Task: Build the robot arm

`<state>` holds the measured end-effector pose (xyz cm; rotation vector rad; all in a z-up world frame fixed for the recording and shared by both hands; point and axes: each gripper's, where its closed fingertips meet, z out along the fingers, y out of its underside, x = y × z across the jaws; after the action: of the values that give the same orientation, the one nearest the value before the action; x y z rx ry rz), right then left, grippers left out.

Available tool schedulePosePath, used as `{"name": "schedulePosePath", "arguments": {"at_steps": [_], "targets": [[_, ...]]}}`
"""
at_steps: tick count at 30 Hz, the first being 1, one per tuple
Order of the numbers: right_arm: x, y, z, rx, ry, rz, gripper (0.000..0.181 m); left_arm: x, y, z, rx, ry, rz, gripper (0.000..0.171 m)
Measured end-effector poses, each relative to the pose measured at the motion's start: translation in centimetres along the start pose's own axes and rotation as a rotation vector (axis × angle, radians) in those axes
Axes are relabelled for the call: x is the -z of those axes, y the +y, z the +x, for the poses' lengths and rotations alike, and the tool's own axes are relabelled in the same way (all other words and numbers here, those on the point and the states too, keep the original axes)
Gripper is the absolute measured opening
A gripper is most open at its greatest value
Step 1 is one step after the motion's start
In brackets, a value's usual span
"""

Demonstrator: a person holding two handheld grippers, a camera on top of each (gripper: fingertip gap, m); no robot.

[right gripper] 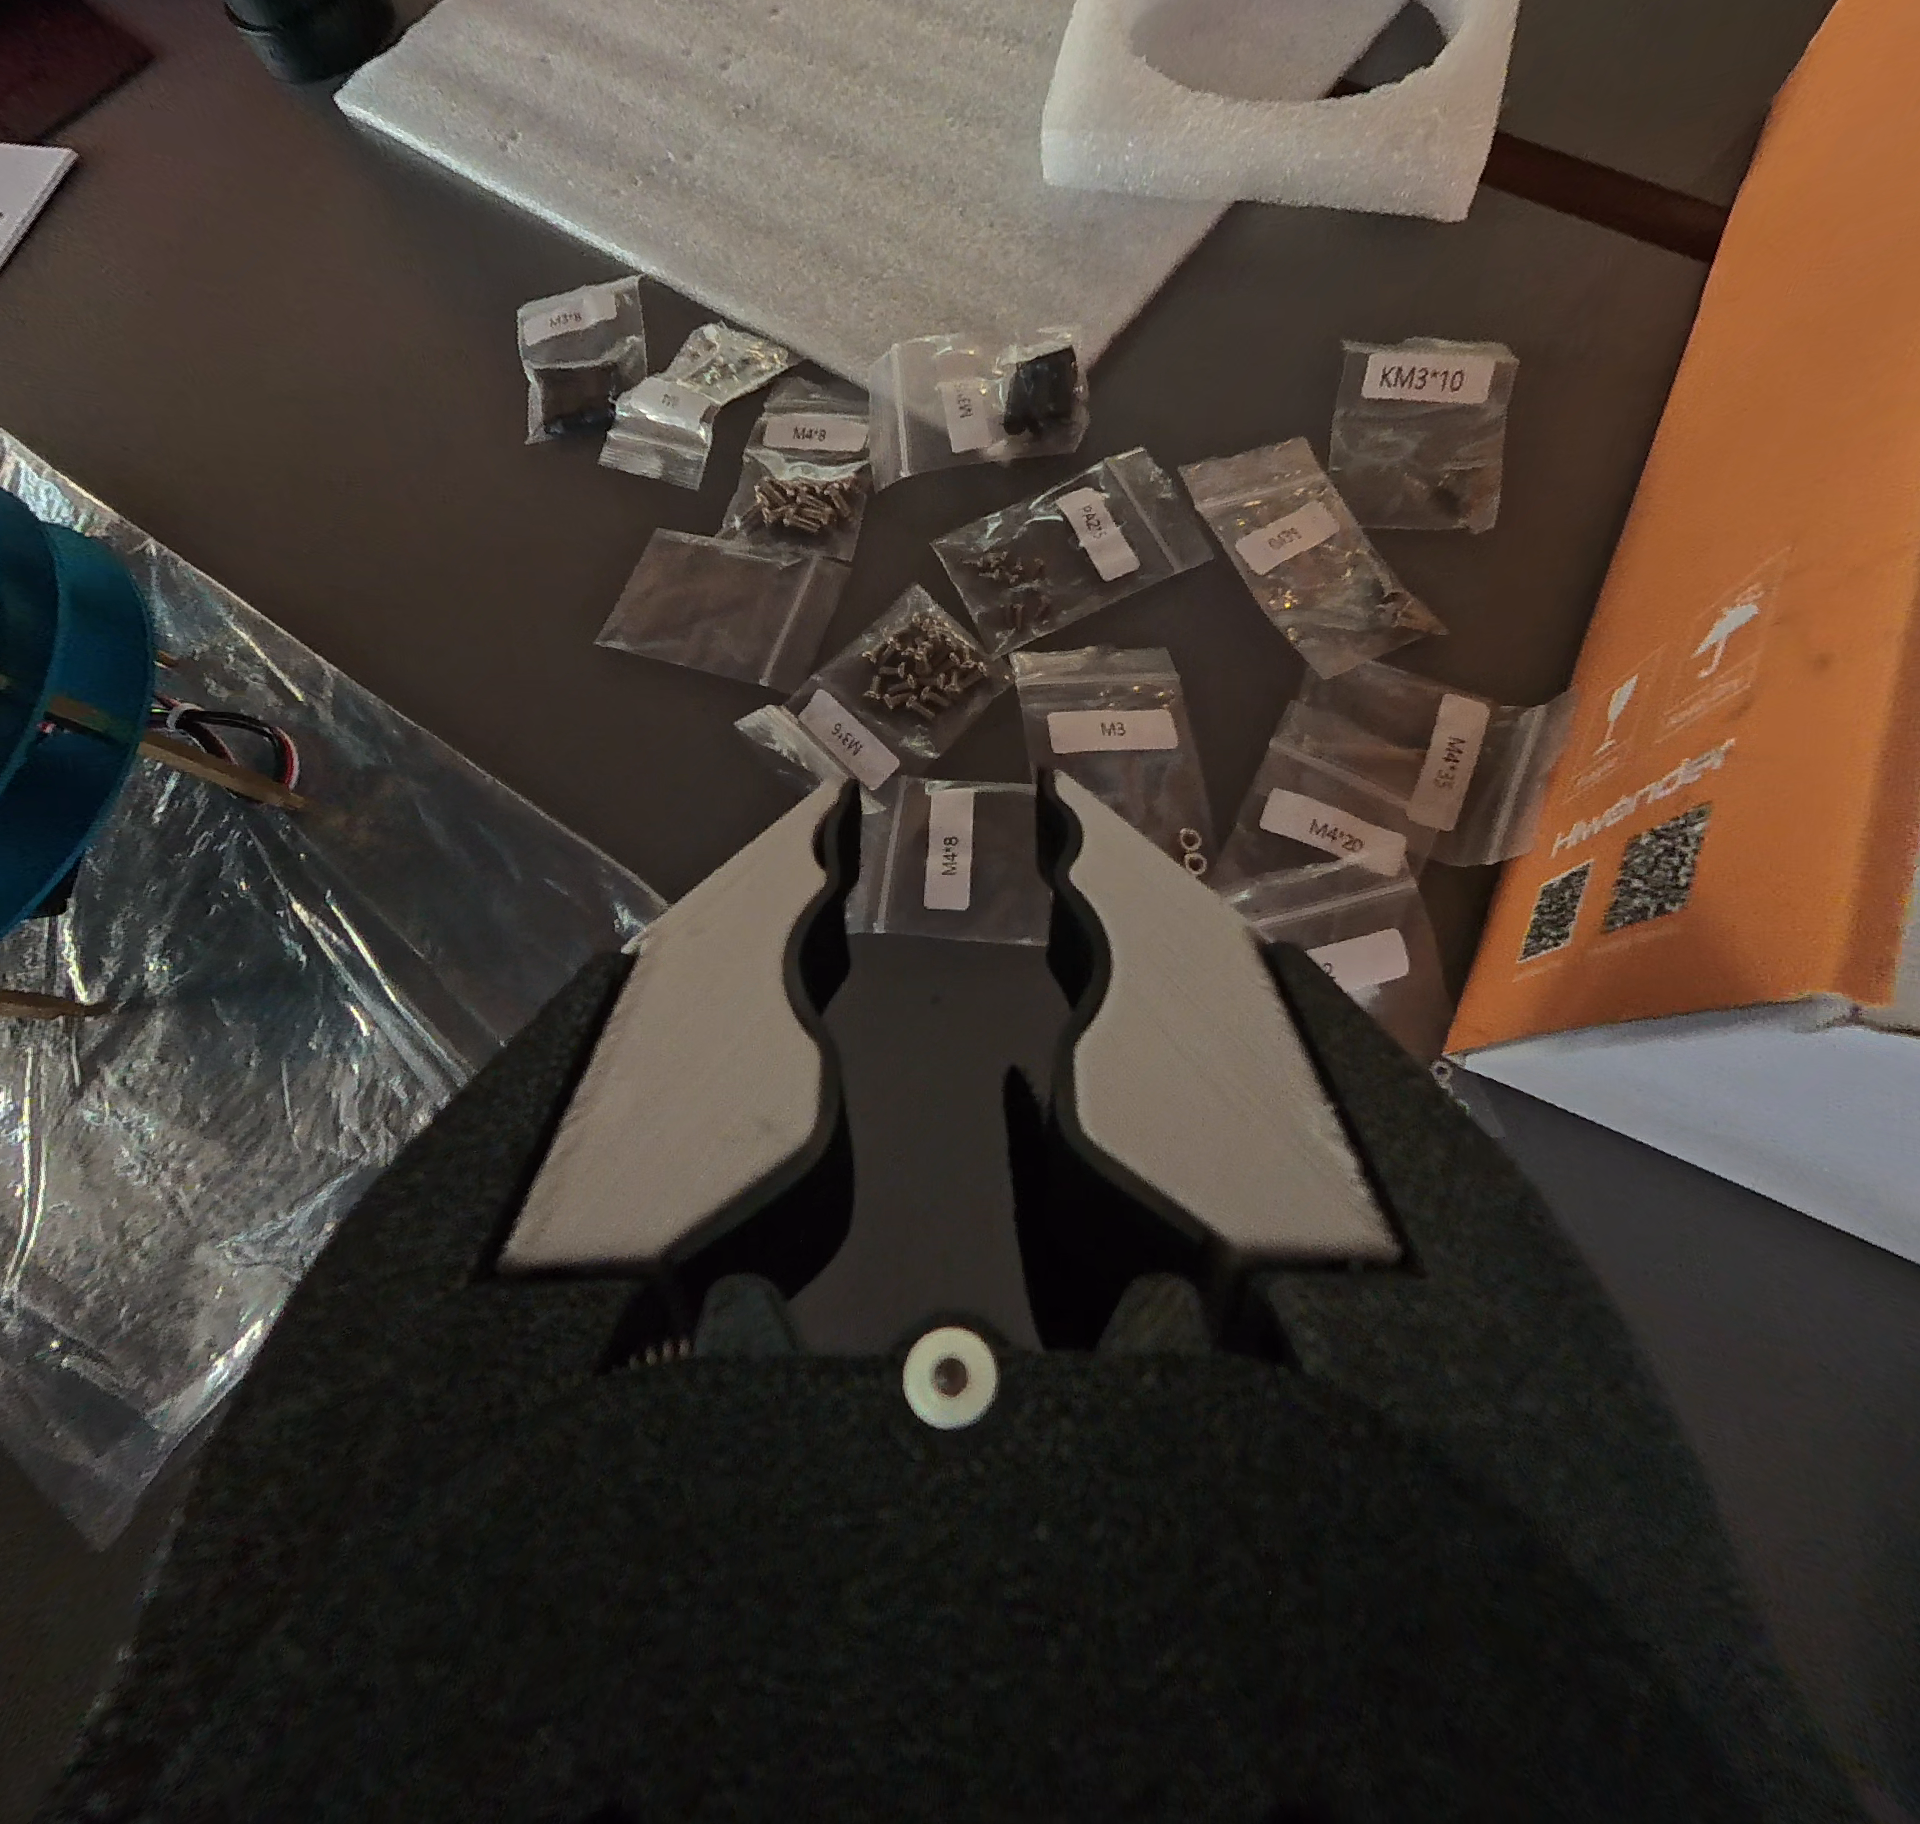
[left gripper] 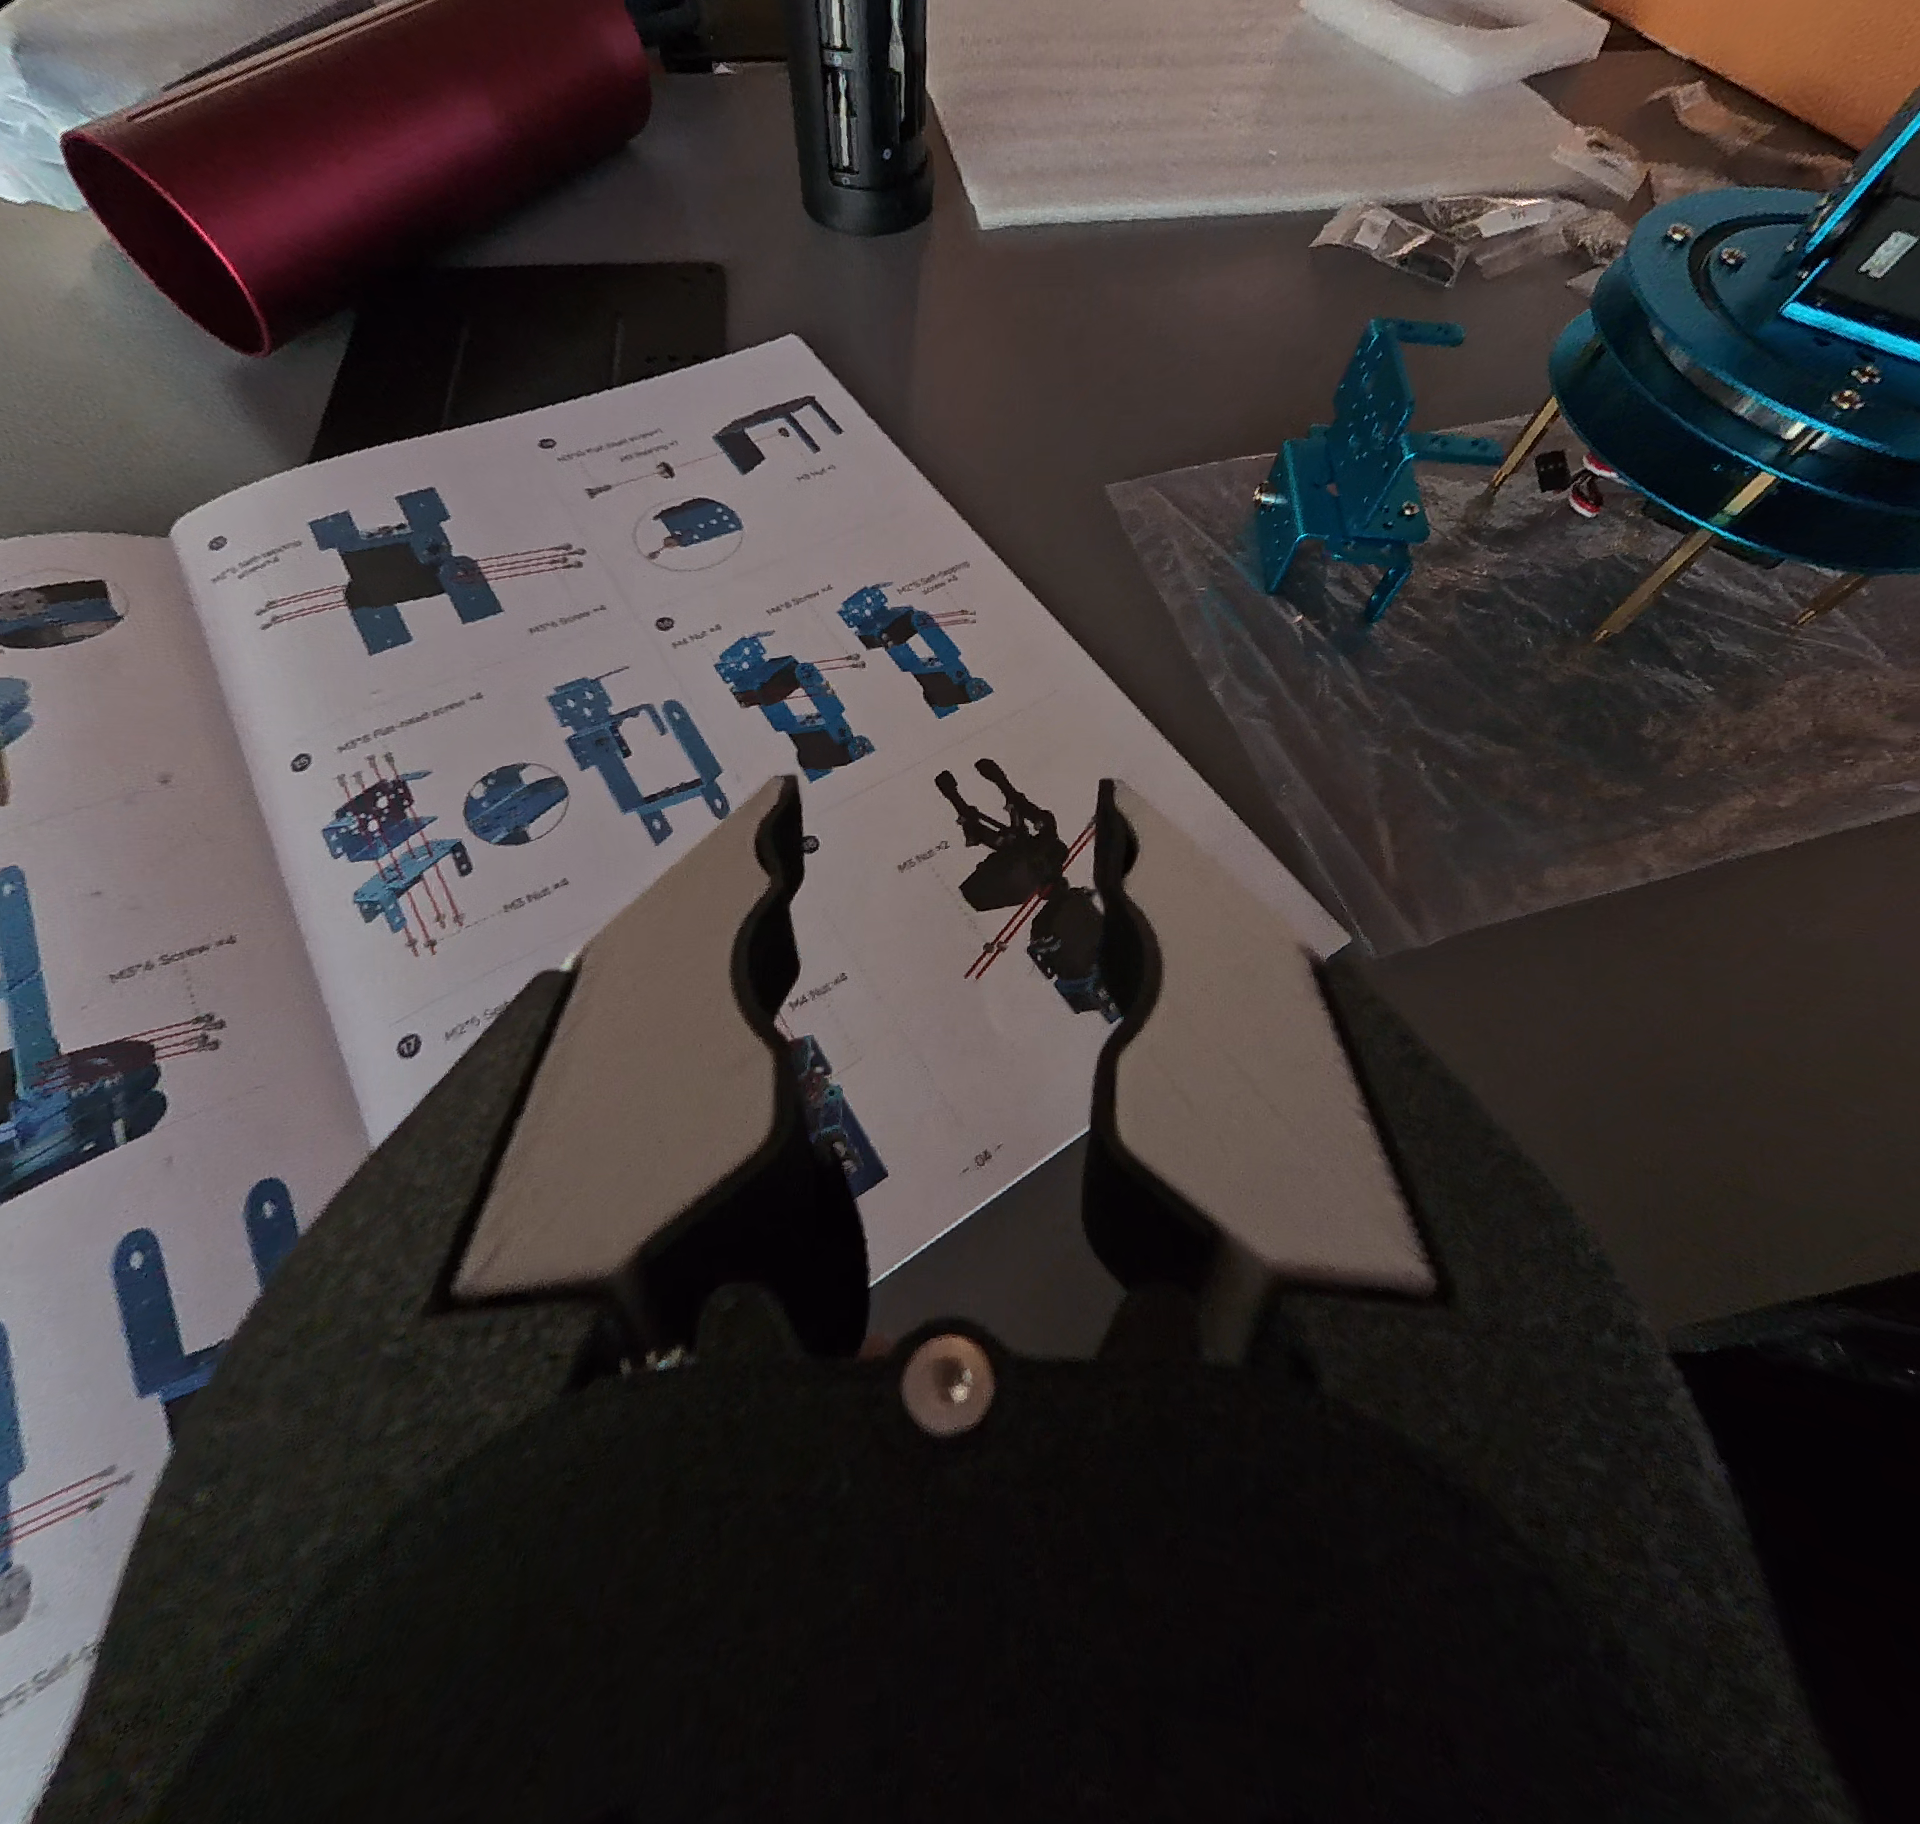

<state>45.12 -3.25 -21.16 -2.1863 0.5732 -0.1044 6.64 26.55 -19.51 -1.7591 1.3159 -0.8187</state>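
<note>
Left wrist view: the left gripper [left gripper: 948,798] hangs over the right-hand page of an open instruction booklet [left gripper: 582,631], its jaws apart and nothing between them; the booklet lies flat on a grey table [left gripper: 1039,320]; behind the booklet lies a dark flat plate [left gripper: 520,351], and behind that a dark red metal tube [left gripper: 353,143] lies on its side; an upright black cylinder [left gripper: 857,60] stands near the tube's far end; to its right lies a white foam sheet [left gripper: 1195,101] with a white foam frame [left gripper: 1455,18] at its far corner; right of the booklet a clear plastic sheet [left gripper: 1558,735] carries a blue bracket assembly [left gripper: 1351,486] and, just beside it, a round blue base on brass standoffs [left gripper: 1714,403]; small clear bags [left gripper: 1455,226] lie beyond the base.

Right wrist view: the right gripper [right gripper: 948,798] hovers above a scatter of small labelled zip bags of screws [right gripper: 925,673], jaws apart and empty; one labelled bag [right gripper: 951,860] lies directly between the fingertips in the picture, whether touched cannot be told; beyond the bags lies the foam sheet [right gripper: 779,112] and the foam frame [right gripper: 1288,81]; an orange cardboard box [right gripper: 1714,631] stands at the right; at the left the plastic sheet [right gripper: 208,995] and the edge of the blue base [right gripper: 62,652] show, with coloured wires [right gripper: 229,735] beneath it.
</note>
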Motion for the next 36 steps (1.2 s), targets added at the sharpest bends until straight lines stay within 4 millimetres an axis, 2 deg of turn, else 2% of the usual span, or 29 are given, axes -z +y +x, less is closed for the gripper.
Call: {"name": "schedulePosePath", "arguments": {"at_steps": [6,12,17,20,25,30,32,36], "targets": [[0.2,0.3,1.0,0.016,0.048,-0.012,0.033,-0.5,0.0,0.5,0.016,0.017,-0.001,0.055],[2.0,0.2,3.5,0.023,0.143,0.007,0.033,-1.9,-0.8,1.9,-0.019,0.05,-0.019,0.055],[2.0,1.0,3.8,0.03,0.142,-0.002,0.033,-3.3,-2.0,3.5,-0.047,0.078,-0.026,0.055],[1.0,1.4,2.8,0.041,0.104,-0.02,0.033,-4.1,-2.5,4.2,-0.062,0.085,-0.031,0.055],[-0.2,1.5,-0.3,0.085,0.001,-0.034,0.035,-5.3,-2.8,5.0,-0.067,0.107,-0.037,0.055],[-1.0,-0.4,-3.3,0.083,-0.104,0.026,0.035,-5.8,-3.1,5.6,-0.094,0.124,-0.045,0.055],[-2.5,-1.8,-4.1,0.095,-0.129,0.007,0.035,-5.8,-3.5,5.8,-0.1,0.132,-0.036,0.055],[-7.3,-3.6,-4.4,0.106,-0.088,-0.1,0.037,-5.6,-3.8,6.3,-0.089,0.15,-0.016,0.055]]}}
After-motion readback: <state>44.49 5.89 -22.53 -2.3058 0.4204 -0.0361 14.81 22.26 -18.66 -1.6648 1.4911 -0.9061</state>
